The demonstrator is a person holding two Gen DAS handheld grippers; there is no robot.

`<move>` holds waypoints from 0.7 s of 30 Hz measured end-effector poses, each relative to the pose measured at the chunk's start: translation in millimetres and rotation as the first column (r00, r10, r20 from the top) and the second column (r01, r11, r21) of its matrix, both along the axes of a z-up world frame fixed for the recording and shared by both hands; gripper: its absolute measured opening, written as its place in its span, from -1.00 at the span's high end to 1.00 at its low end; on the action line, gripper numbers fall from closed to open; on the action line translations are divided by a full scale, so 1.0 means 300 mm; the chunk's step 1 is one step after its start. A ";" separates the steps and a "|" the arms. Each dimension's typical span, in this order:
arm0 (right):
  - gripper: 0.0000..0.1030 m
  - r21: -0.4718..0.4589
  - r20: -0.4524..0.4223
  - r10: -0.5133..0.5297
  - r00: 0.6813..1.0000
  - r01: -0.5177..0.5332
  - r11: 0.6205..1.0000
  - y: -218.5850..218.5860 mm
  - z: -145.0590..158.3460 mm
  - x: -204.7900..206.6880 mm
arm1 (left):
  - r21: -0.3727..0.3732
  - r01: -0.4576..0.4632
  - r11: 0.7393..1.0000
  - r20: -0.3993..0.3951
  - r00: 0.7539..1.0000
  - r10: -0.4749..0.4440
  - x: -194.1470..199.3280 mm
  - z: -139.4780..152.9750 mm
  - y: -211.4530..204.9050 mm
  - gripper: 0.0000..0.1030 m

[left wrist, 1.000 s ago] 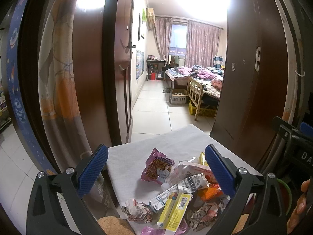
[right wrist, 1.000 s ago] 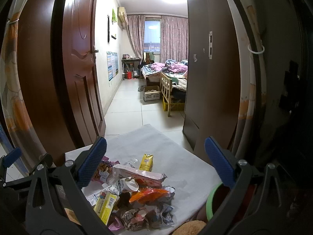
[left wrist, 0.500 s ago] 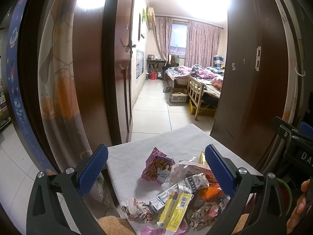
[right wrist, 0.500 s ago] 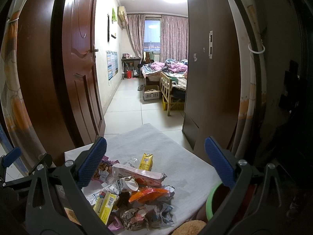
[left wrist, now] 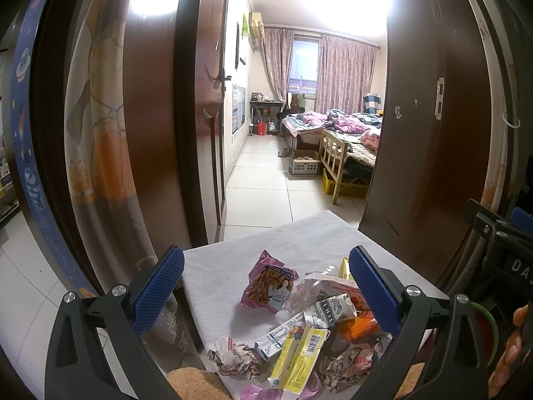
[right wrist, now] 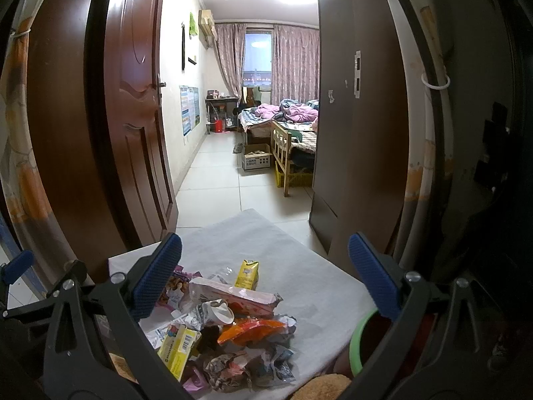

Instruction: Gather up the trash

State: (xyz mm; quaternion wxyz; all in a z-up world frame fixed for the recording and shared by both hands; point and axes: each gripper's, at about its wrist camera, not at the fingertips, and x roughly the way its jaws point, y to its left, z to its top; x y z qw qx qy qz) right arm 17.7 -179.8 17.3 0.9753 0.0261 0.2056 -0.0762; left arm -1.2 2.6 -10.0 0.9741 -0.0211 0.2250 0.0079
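A heap of trash lies on a grey-clothed table (left wrist: 233, 260): a purple snack bag (left wrist: 269, 286), a yellow carton (left wrist: 301, 356), crumpled paper (left wrist: 233, 361), an orange wrapper (right wrist: 250, 330), a pink wrapper (right wrist: 233, 296) and a small yellow juice box (right wrist: 247, 274). My left gripper (left wrist: 266, 293) is open and empty, above the heap's left part. My right gripper (right wrist: 265, 276) is open and empty, above the heap's right part. A green-rimmed bin (right wrist: 363, 340) stands at the table's right edge.
A dark wooden door (right wrist: 133, 116) stands open on the left and a dark wardrobe (right wrist: 359, 133) on the right. Beyond is a tiled floor (left wrist: 266, 183), a bed, a wooden chair (left wrist: 334, 153) and a cardboard box (left wrist: 304, 163). A curtain (left wrist: 96, 153) hangs at left.
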 end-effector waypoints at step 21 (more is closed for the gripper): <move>-0.92 -0.004 -0.009 -0.002 1.000 0.002 1.000 -0.006 -0.011 0.002 | 0.001 0.002 1.000 -0.005 1.000 -0.002 -0.001 -0.013 0.001 -0.84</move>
